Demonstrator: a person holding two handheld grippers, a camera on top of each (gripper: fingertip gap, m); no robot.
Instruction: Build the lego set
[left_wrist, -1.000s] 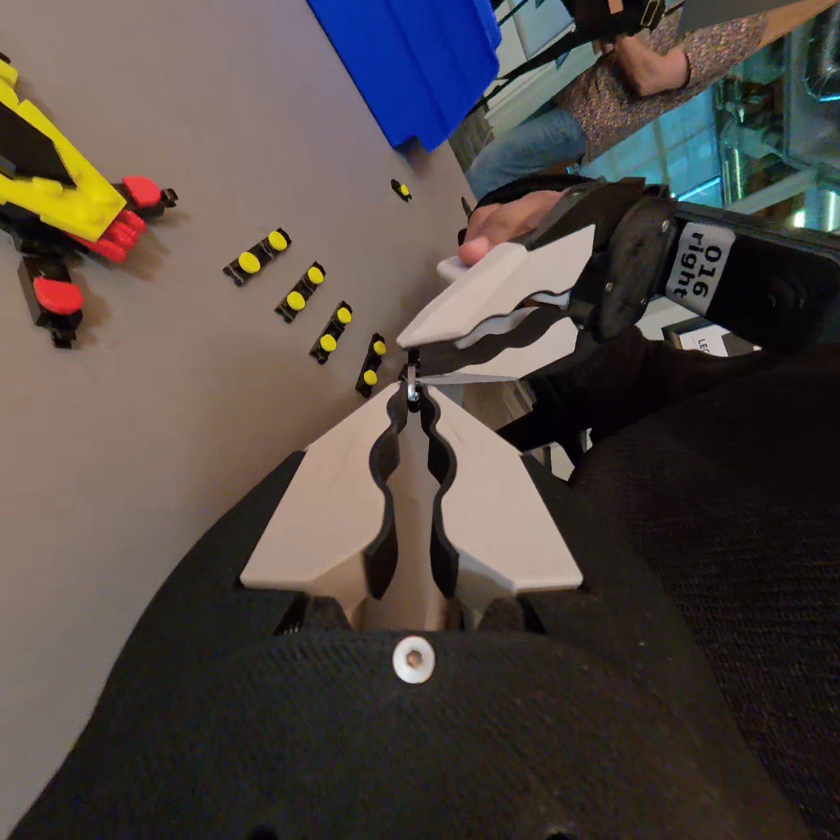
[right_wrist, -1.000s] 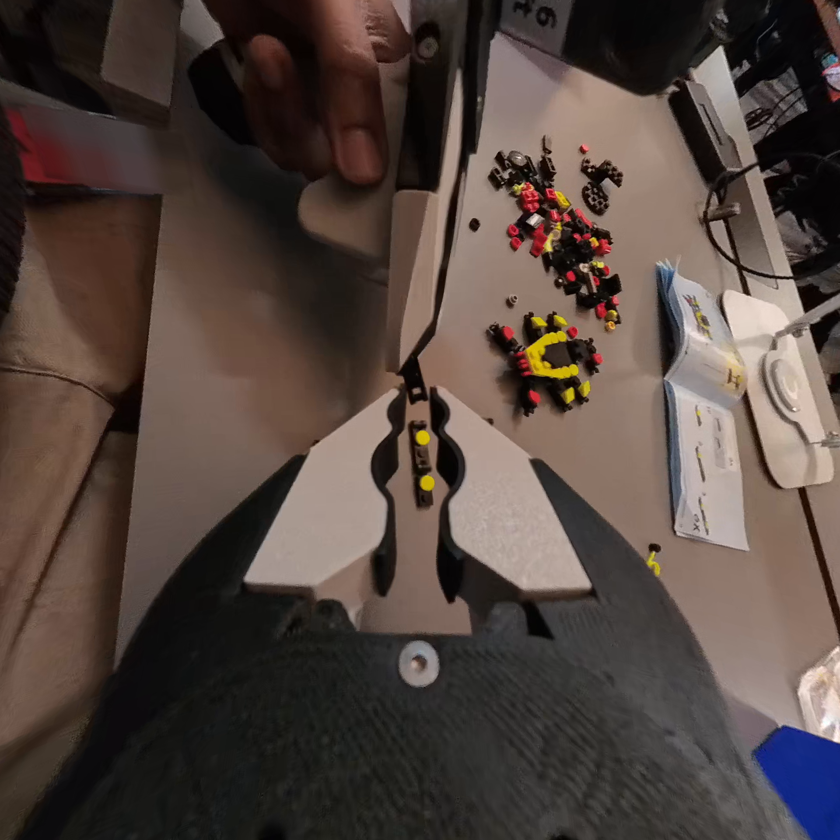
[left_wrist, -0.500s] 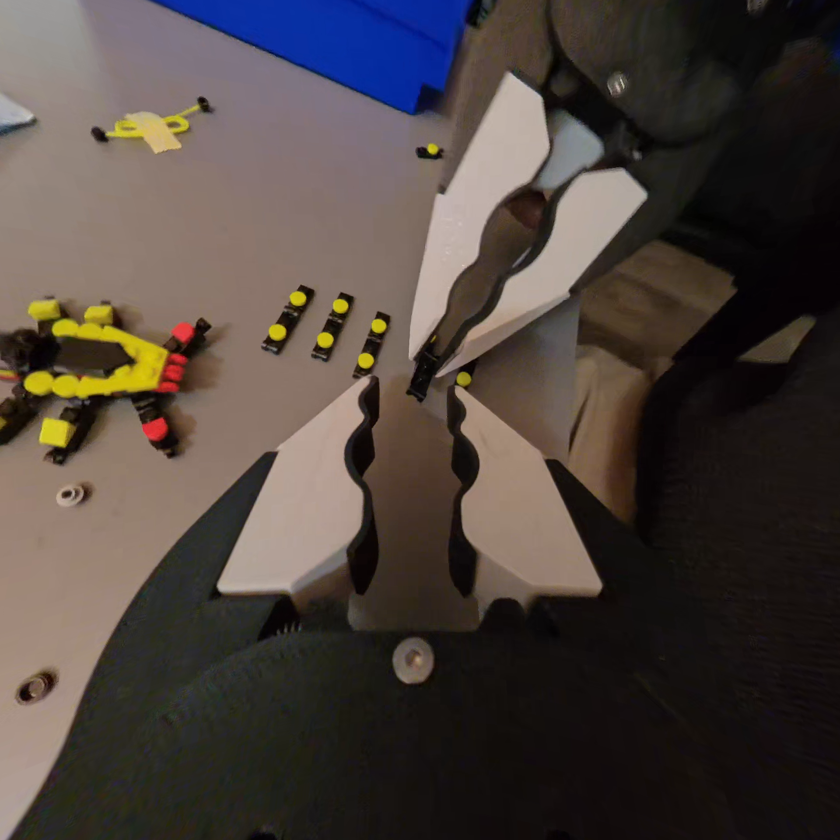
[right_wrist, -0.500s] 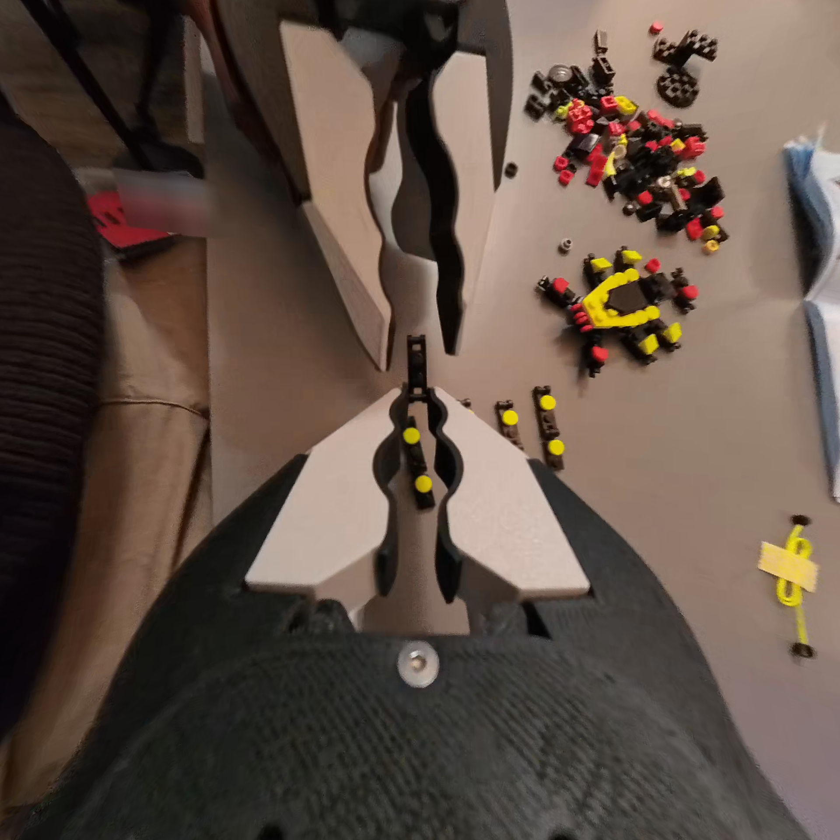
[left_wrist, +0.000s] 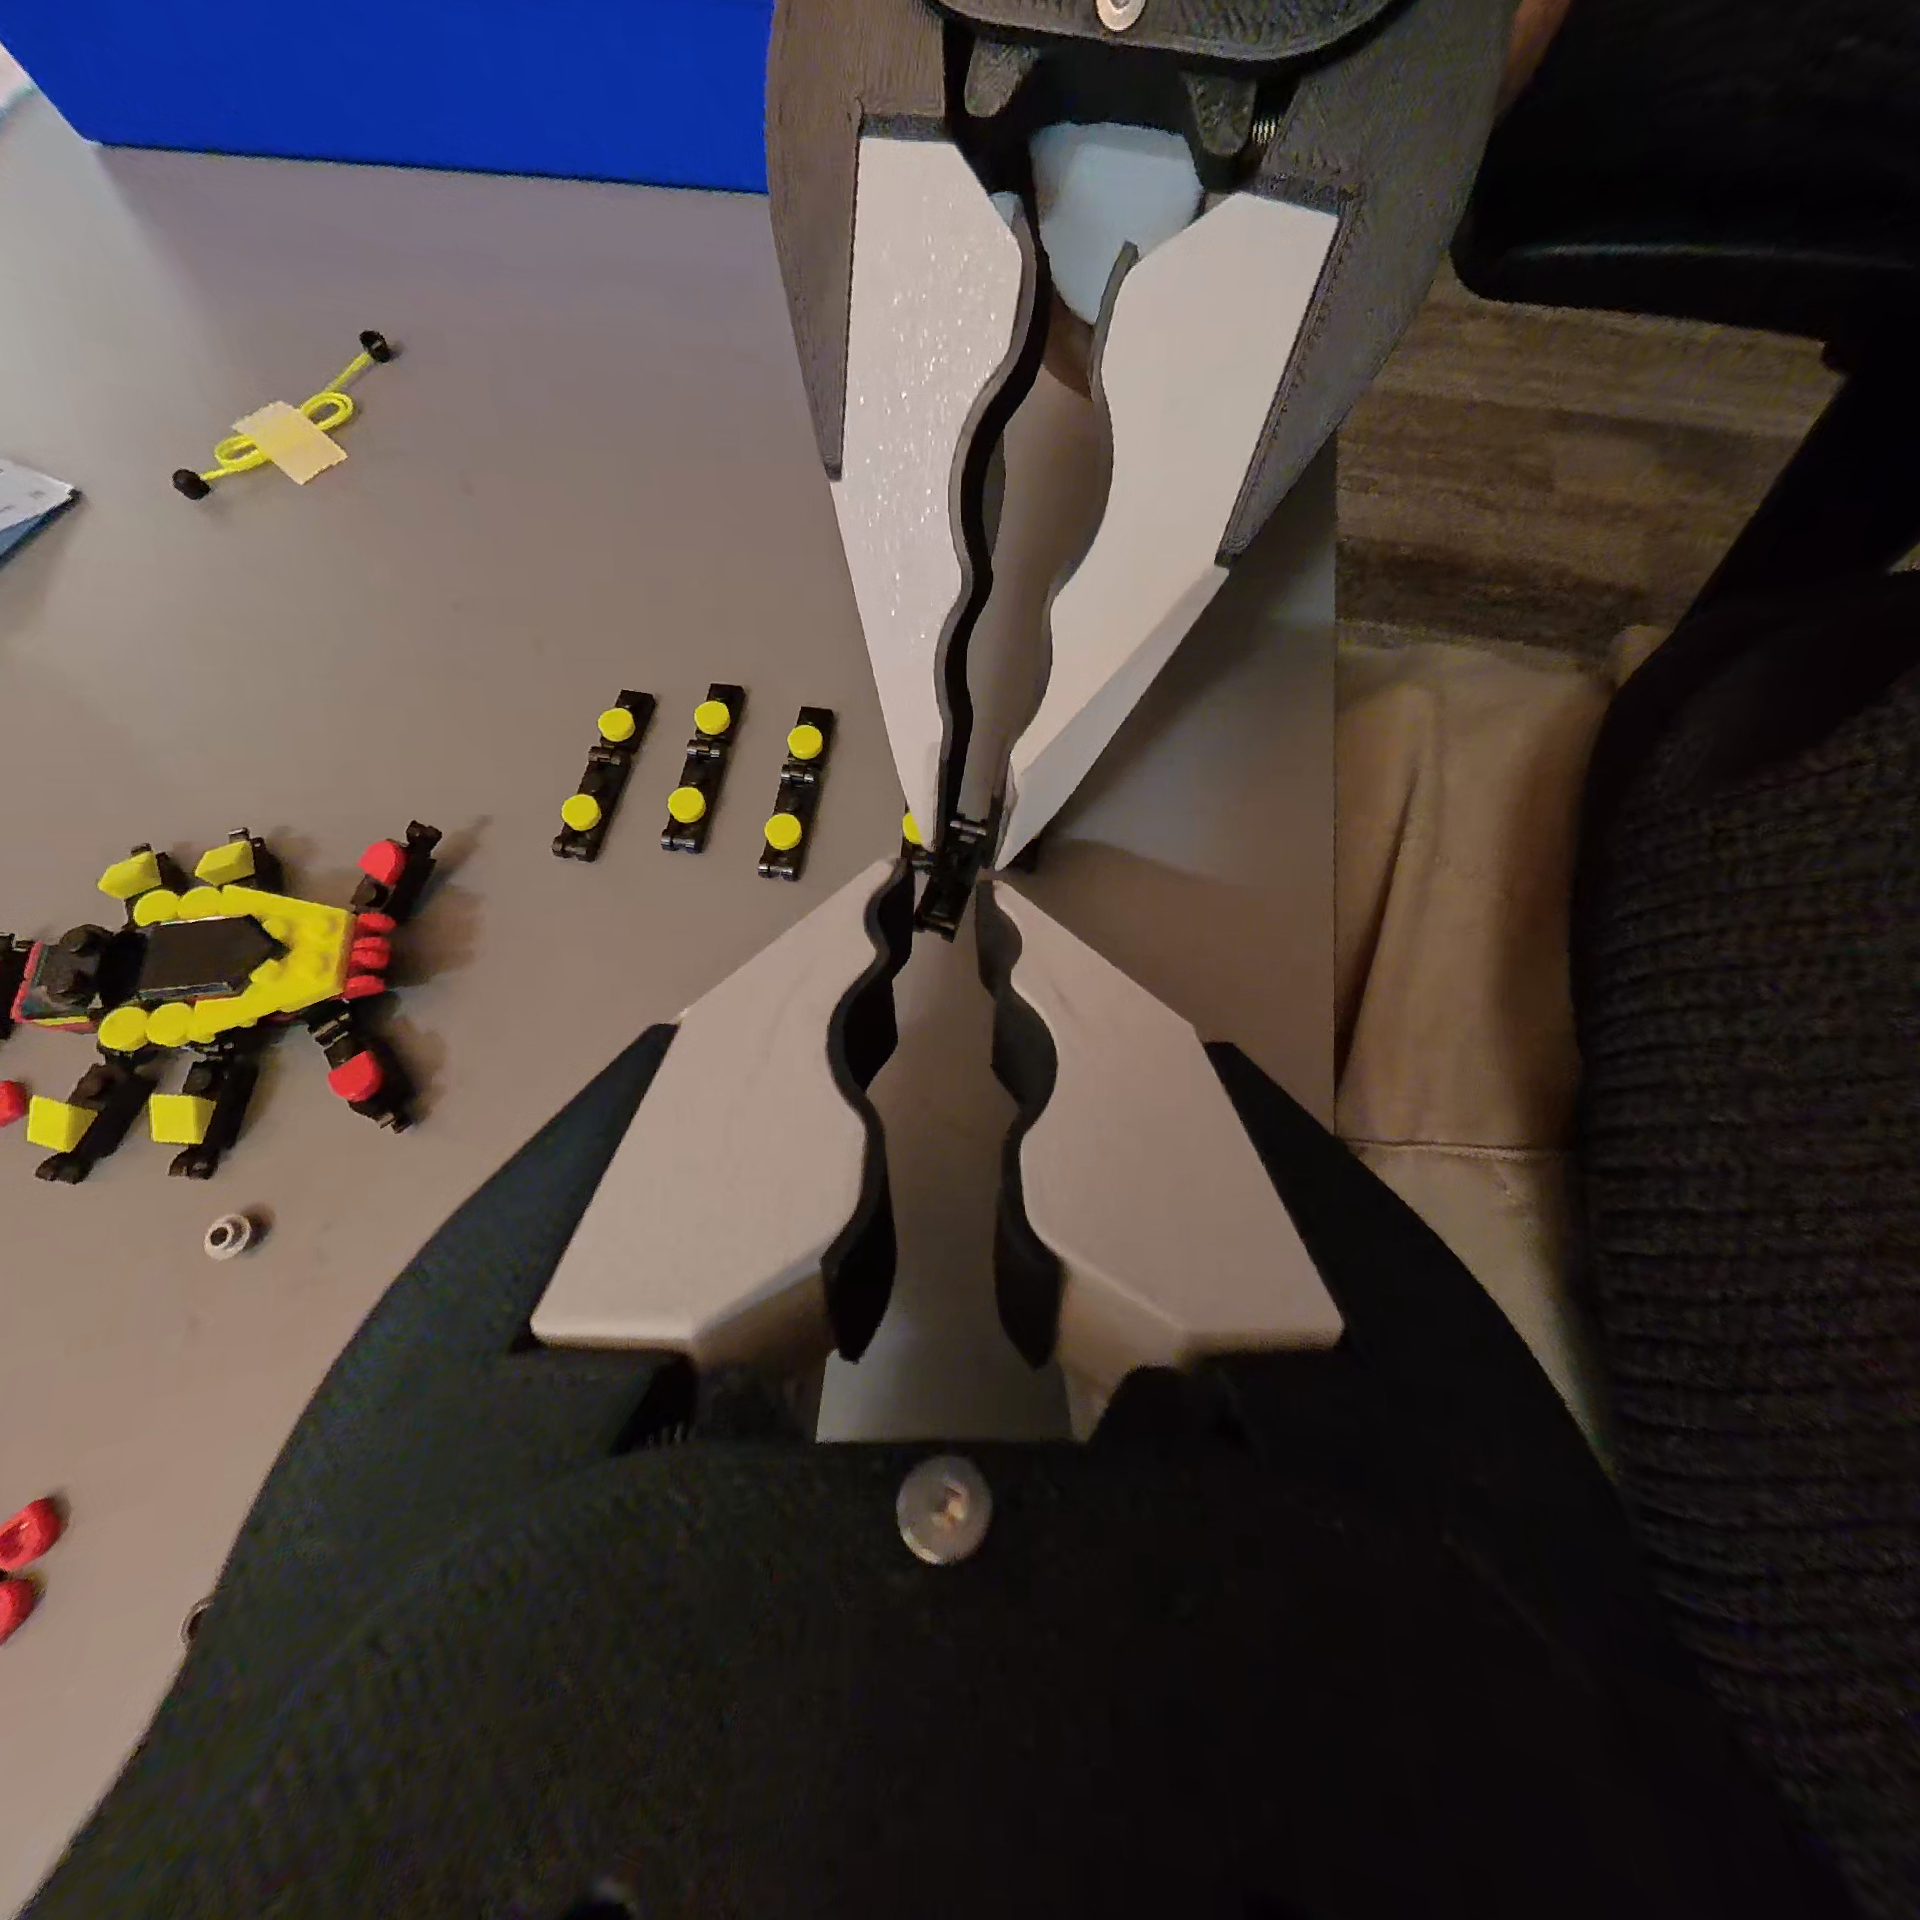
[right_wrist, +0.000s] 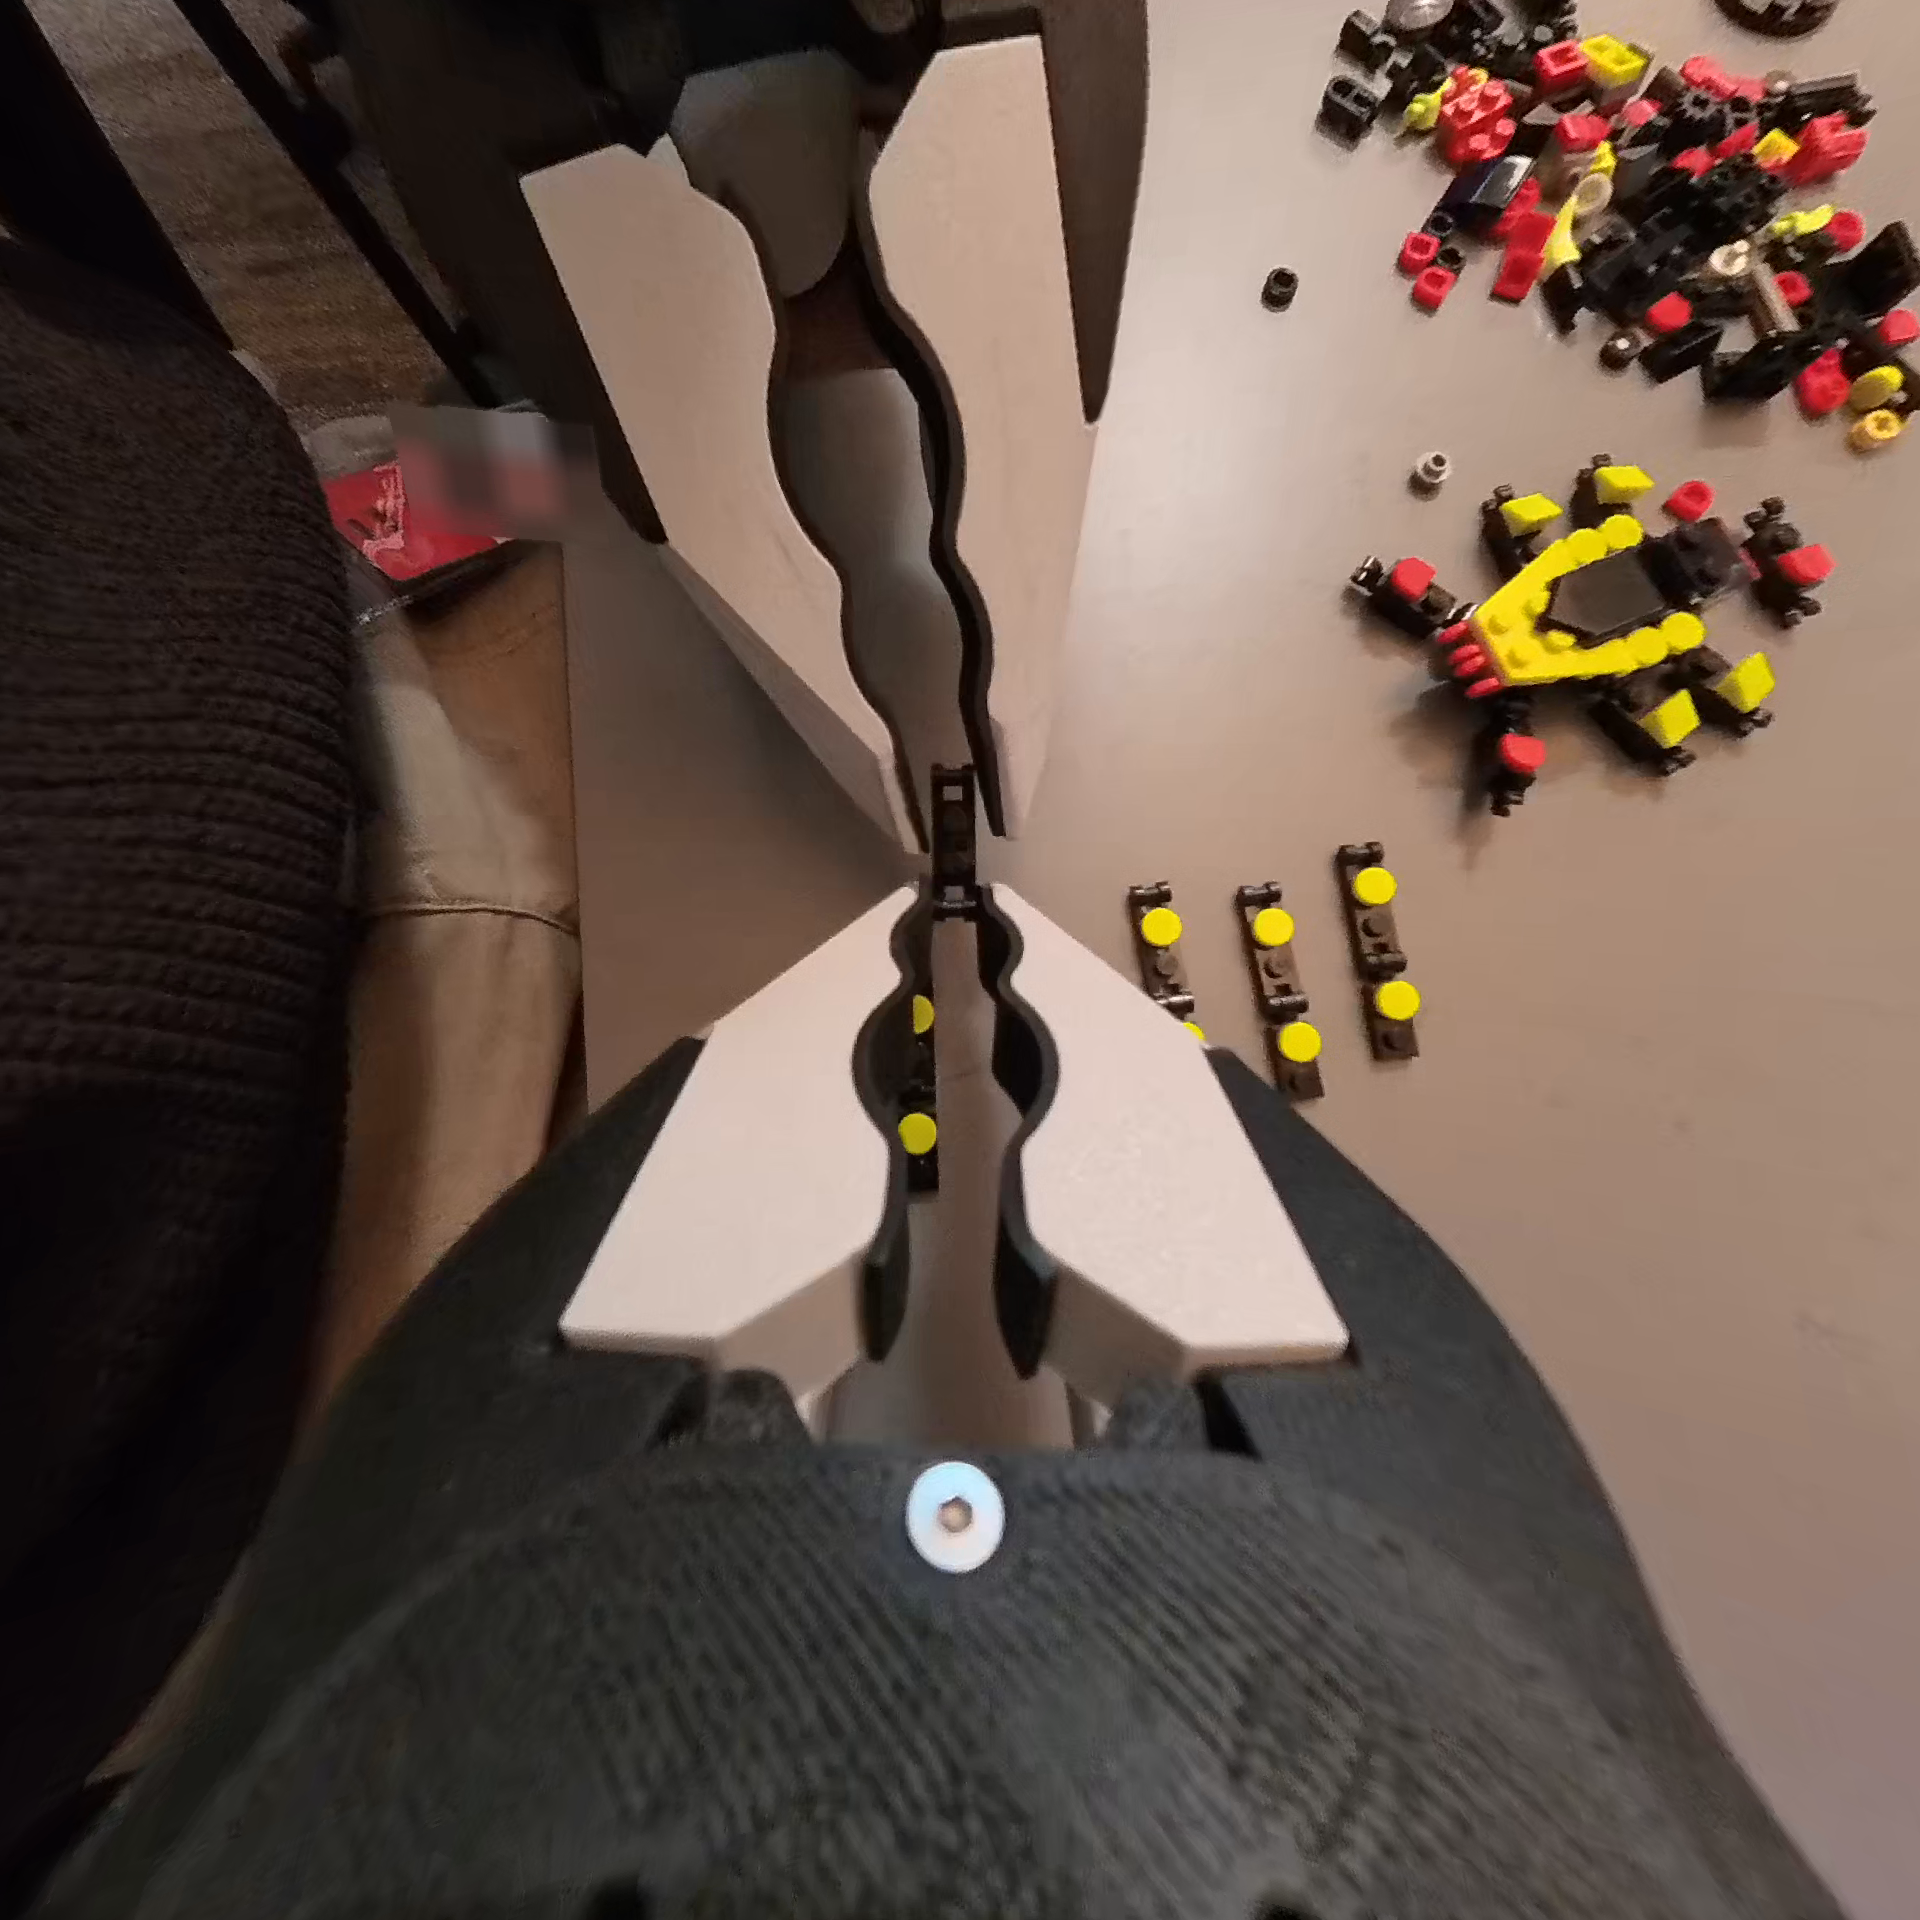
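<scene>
My right gripper (right_wrist: 948, 902) pinches one end of a small black lego piece (right_wrist: 951, 831), its fingers nearly closed. My left gripper (left_wrist: 940, 883) faces it tip to tip, its fingers a little apart around the other end; I cannot tell if they squeeze it. Black strips with yellow dots (left_wrist: 698, 769) and a yellow lego model (left_wrist: 208, 971) lie on the grey worktop (left_wrist: 520, 468).

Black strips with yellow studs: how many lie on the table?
4. Left strip, middle strip and right strip lie side by side; the fourth strip shows partly between the right tongs. More may be hidden.
</scene>
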